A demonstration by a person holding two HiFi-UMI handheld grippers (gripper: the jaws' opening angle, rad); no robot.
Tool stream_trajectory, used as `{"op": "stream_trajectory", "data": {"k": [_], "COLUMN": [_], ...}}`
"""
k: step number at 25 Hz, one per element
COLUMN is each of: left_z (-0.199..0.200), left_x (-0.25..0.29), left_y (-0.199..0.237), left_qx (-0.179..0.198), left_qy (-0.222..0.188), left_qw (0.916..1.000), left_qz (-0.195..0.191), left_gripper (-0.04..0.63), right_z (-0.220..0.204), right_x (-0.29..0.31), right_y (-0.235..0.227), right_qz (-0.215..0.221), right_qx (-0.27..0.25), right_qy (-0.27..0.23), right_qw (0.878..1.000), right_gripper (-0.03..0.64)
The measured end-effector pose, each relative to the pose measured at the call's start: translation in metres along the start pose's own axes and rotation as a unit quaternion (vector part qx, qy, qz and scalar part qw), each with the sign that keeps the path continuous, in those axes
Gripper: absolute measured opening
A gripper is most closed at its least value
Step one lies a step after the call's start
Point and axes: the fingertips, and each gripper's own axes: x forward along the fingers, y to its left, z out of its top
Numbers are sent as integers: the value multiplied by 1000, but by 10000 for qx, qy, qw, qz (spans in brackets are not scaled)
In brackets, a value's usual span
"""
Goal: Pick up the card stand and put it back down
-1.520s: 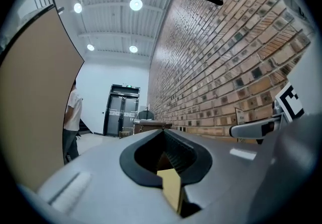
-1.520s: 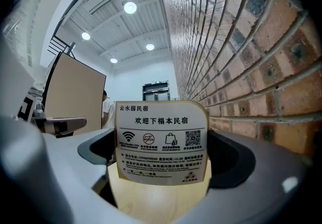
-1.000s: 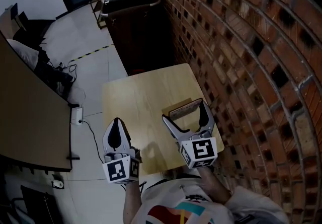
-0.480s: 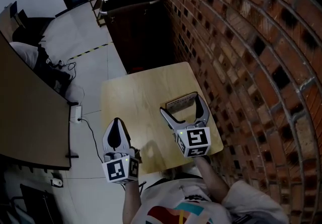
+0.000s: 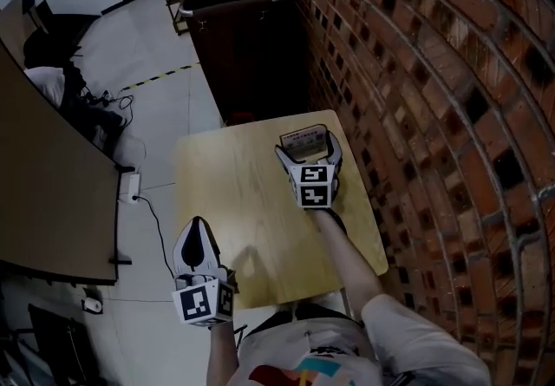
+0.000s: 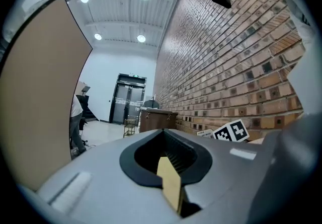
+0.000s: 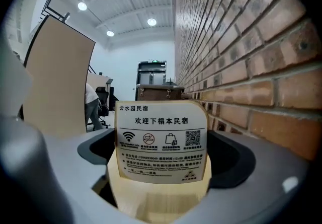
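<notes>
The card stand (image 5: 303,137) is a pale wooden base holding a printed white card, upright near the far right edge of the wooden table (image 5: 234,193). My right gripper (image 5: 308,148) is stretched out to it and stands open, one jaw on each side of the stand. In the right gripper view the card stand (image 7: 162,145) fills the space between the dark pads, and I cannot tell if they touch it. My left gripper (image 5: 198,226) hangs off the table's near left corner, shut on nothing; its joined left gripper (image 6: 168,165) jaws point towards the far doors.
A brick wall (image 5: 416,115) runs close along the table's right side. A dark cabinet (image 5: 243,37) stands beyond the table's far end. On the left are a tan partition (image 5: 43,185), a power strip with cables (image 5: 132,193) on the floor, and a seated person (image 5: 52,81).
My right gripper has moved forward from the table's near edge to the far right, and the card stand now sits between its jaws. The left gripper has barely moved.
</notes>
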Motion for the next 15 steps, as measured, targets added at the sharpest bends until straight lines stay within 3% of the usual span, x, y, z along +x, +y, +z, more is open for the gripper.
{"op": "stream_trajectory", "data": {"k": [3,15], "left_z": [-3,-26], "left_x": [6,45], "left_y": [16,46], "left_qx": [37,213], "left_qy": [70,444], "left_qw": [9997,9979], "left_qz": [231,426], "left_gripper": [5,5], "right_z": [-21,-83], "right_x": [40,131], "right_y": [-7,-12], "right_qz": [-86,-177], "right_qx": [87,399], "right_qy": [365,1229], "right_qw": [9993,9915], "right_gripper": [541,541]}}
